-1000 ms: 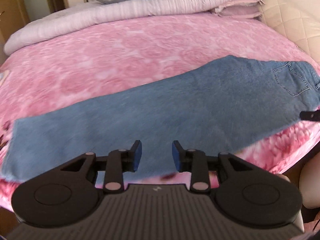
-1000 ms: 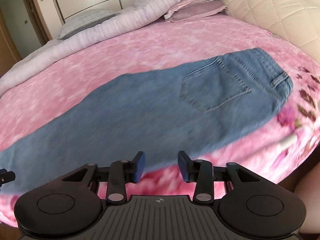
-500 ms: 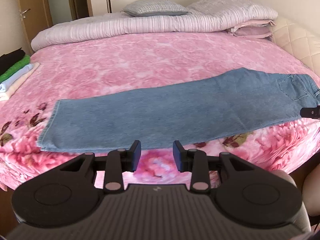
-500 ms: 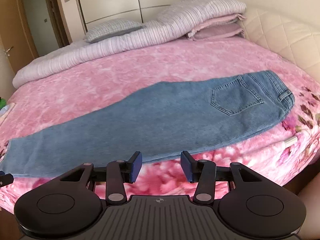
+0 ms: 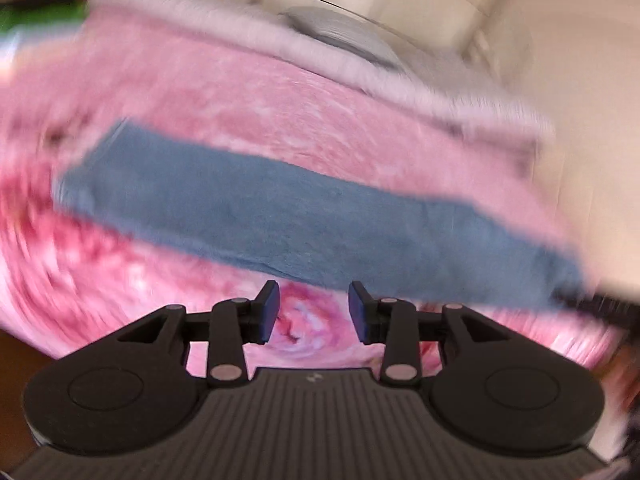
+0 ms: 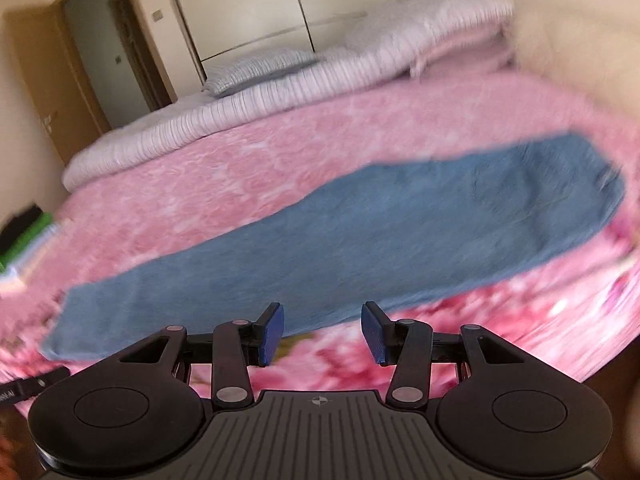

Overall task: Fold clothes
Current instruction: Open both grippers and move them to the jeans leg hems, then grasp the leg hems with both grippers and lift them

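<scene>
Jeans [image 6: 360, 240] lying flat along the near edge of the pink bed [image 6: 240, 168], already halved lengthwise, hem end to the left, waist to the right. Left gripper [image 5: 313, 312] empty, jaws opening, hovering just short of the near denim edge. Right gripper [image 6: 323, 334] likewise empty, jaws parted, nothing between the pads.

Best done by taking both hem corners low, pinching both layers together, then carrying the hem over to the waist without dragging the cloth.

Count: one pair of jeans, two grippers, one pillow [image 6: 256, 68], one clothes stack [image 6: 20, 236] at far left.
</scene>
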Demonstrator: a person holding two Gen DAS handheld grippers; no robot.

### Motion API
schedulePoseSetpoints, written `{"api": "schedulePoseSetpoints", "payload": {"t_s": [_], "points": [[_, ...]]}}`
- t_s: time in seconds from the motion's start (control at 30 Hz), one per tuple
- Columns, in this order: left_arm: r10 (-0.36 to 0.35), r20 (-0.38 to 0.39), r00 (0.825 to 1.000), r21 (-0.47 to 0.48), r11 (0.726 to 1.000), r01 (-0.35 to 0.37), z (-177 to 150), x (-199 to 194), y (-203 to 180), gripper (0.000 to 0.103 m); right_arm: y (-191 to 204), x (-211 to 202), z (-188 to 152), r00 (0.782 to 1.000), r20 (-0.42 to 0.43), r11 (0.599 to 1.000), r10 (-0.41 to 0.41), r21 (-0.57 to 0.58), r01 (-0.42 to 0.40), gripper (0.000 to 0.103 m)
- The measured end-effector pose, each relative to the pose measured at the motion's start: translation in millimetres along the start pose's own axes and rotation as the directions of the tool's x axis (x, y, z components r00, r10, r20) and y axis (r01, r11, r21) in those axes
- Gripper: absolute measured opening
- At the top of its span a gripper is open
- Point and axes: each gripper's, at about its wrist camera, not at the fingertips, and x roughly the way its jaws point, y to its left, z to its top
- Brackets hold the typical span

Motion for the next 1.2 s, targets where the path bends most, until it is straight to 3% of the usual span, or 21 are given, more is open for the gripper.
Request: {"api": "schedulePoseSetpoints", "payload": {"t_s": [0.13,0.37,0.5,0.6,0.8,0.9,0.93,1.03,1.13,1.2], "points": [[-0.008,0.067,0.998,-0.290,0.957,0.027,15.6,8.8,67.4,0.030,-9.4,35.7,3.4,0.997,-0.063,0.996,0.036,0.083,-0.031,0.047],[0.014,0.133,0.991,-0.580,0.812,0.067,26.5,39.1,143.4,0.028,-14.9,85.6,6.9,0.991,-0.129,0.988,0.042,0.151,-0.022,0.047],[0.040,0.107,0.993,-0.637,0.770,0.038,24.0,50.8,157.5,0.023,-22.8,105.8,11.4,0.989,-0.131,0.973,0.075,0.228,-0.044,0.047],[0.042,0.107,0.993,-0.632,0.774,0.036,22.8,50.5,158.4,0.022,-31.2,117.3,16.9,0.986,-0.134,0.955,0.098,0.292,-0.055,0.047],[0.048,0.178,0.983,-0.693,0.716,0.091,14.3,59.9,161.7,0.027,-40.3,129.4,26.4,0.985,-0.117,0.942,0.123,0.325,-0.079,0.047],[0.086,0.194,0.977,-0.660,0.748,0.065,18.3,62.0,151.9,0.025,-45.6,130.3,27.8,0.985,-0.107,0.938,0.136,0.333,-0.094,0.047],[0.108,0.193,0.975,-0.635,0.772,0.040,20.2,61.7,146.4,0.012,-47.8,130.4,27.9,0.984,-0.103,0.936,0.142,0.338,-0.100,0.047],[0.158,0.188,0.970,-0.509,0.860,-0.041,34.5,62.1,123.7,0.009,-53.5,129.5,28.4,0.986,-0.092,0.934,0.140,0.343,-0.100,0.047],[0.168,0.220,0.961,-0.351,0.933,-0.083,53.4,58.2,88.0,0.007,-61.5,125.4,30.1,0.990,-0.085,0.941,0.113,0.329,-0.079,0.047],[0.143,0.239,0.960,-0.176,0.979,-0.102,65.3,60.9,46.3,0.007,-70.6,121.0,30.8,0.993,-0.071,0.941,0.099,0.332,-0.070,0.047]]}}
